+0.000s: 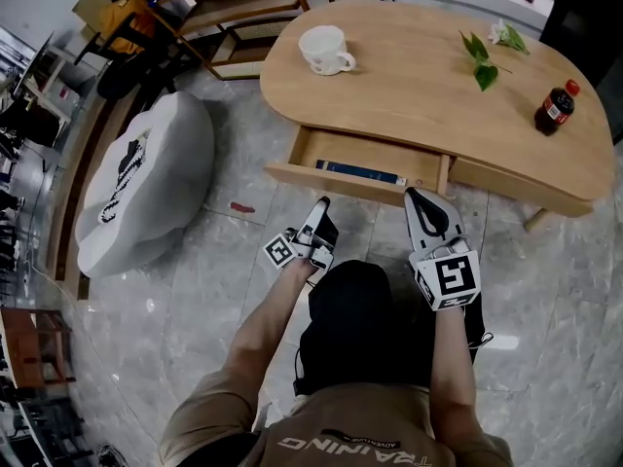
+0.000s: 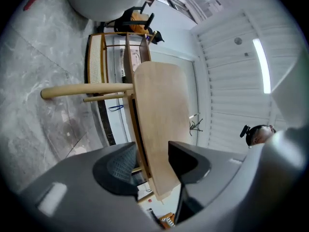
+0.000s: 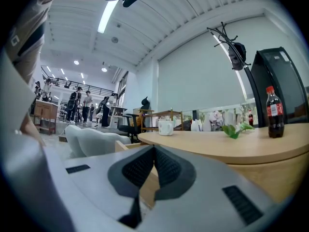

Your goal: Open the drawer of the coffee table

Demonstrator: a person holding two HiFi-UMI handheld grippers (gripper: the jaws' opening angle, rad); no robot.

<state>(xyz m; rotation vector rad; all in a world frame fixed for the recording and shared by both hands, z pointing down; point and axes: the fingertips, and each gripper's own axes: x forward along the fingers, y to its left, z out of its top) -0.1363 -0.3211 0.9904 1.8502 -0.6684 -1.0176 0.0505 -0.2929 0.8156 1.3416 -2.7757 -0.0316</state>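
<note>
The oval wooden coffee table (image 1: 428, 95) has its drawer (image 1: 343, 185) pulled partly out, with a blue flat item (image 1: 360, 171) lying inside. My right gripper (image 1: 414, 196) sits at the right end of the drawer's front panel. In the right gripper view its jaws (image 3: 153, 151) are pinched together on that wooden edge (image 3: 147, 185). My left gripper (image 1: 322, 212) hovers just in front of the drawer front, tilted upward. In the left gripper view it (image 2: 152, 170) stands wide open, and a wooden panel (image 2: 161, 124) shows in the gap without touching the pads.
On the table top stand a white cup (image 1: 324, 49), a green leafy sprig (image 1: 482, 56) and a dark soda bottle (image 1: 555, 108). A grey pouf (image 1: 146, 178) lies on the marble floor to the left. Wooden chairs (image 1: 234, 8) stand behind the table.
</note>
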